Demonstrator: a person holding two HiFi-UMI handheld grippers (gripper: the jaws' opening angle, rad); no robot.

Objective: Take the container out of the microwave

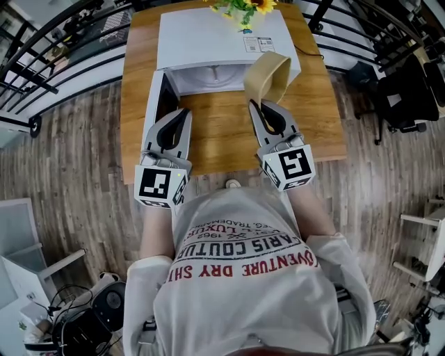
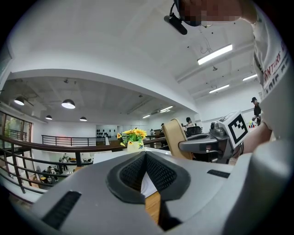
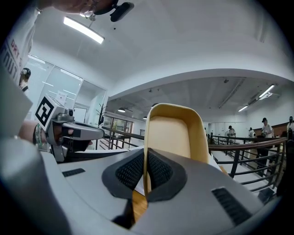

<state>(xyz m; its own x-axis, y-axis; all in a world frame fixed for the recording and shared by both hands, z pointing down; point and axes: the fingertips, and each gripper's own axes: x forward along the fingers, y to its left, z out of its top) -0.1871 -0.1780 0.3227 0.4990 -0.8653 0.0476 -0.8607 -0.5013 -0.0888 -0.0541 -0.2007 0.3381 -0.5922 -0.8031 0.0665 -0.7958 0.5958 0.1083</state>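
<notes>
A tan, bowl-like container (image 1: 268, 78) hangs tilted in front of the white microwave (image 1: 215, 38), just outside its open cavity (image 1: 208, 76). My right gripper (image 1: 256, 104) is shut on the container's rim; in the right gripper view the thin wall (image 3: 172, 133) runs between the dark pads (image 3: 131, 172) of that gripper (image 3: 146, 167). My left gripper (image 1: 179, 115) hovers level over the wooden table (image 1: 222, 142), to the left, near the open door (image 1: 154, 97). Its jaws meet at the tips with nothing between them (image 2: 146, 156). The left gripper view shows the container (image 2: 173, 137) off to the right.
A vase of yellow flowers (image 1: 243, 8) stands on top of the microwave. Black railings (image 1: 55, 49) run behind the table on both sides. A dark chair (image 1: 403, 97) stands on the wood floor at the right. Cables and gear (image 1: 83, 320) lie at the lower left.
</notes>
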